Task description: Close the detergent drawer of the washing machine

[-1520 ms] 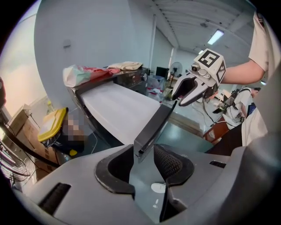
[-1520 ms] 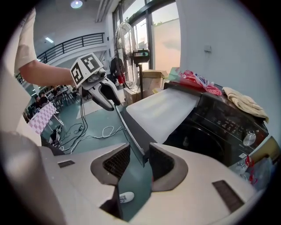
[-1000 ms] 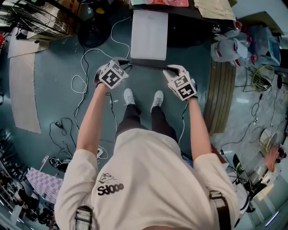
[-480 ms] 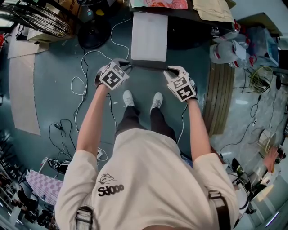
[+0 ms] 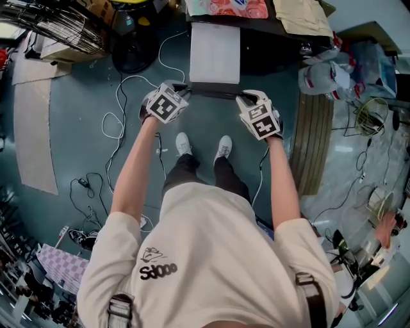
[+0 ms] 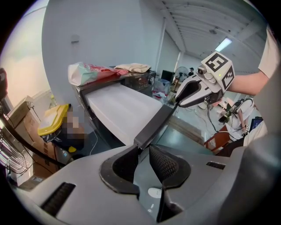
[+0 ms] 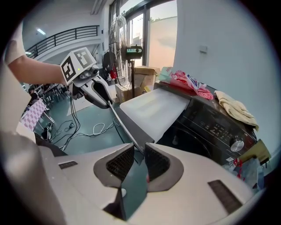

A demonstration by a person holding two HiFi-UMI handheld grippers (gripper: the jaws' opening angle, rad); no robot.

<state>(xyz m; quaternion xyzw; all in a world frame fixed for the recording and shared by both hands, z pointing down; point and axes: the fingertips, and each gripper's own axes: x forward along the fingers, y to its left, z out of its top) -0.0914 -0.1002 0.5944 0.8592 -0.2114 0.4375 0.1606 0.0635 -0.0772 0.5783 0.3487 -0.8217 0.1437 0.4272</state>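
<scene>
A white drawer (image 5: 214, 52) with a dark front bar (image 5: 211, 93) sticks out of the black washing machine (image 7: 210, 127) toward the person. In the head view my left gripper (image 5: 180, 90) is at the bar's left end and my right gripper (image 5: 241, 98) at its right end. In the left gripper view the bar (image 6: 153, 125) runs in between the pads of the left gripper (image 6: 143, 154), shut on it. The right gripper (image 7: 139, 156) is likewise shut on the bar (image 7: 127, 125). Each gripper shows in the other's view, the right gripper (image 6: 182, 97) and the left gripper (image 7: 105, 103).
Folded cloths (image 5: 224, 8) and a beige towel (image 7: 237, 110) lie on the machine's top. White cables (image 5: 122, 109) loop over the floor at left. A wire rack (image 5: 57, 25) stands at far left, a slatted ramp (image 5: 314, 141) at right. The person's feet (image 5: 184, 144) are under the drawer's front.
Both grippers have moved up the picture toward the machine with the bar between their jaws. The white drawer sticks out a little less than before.
</scene>
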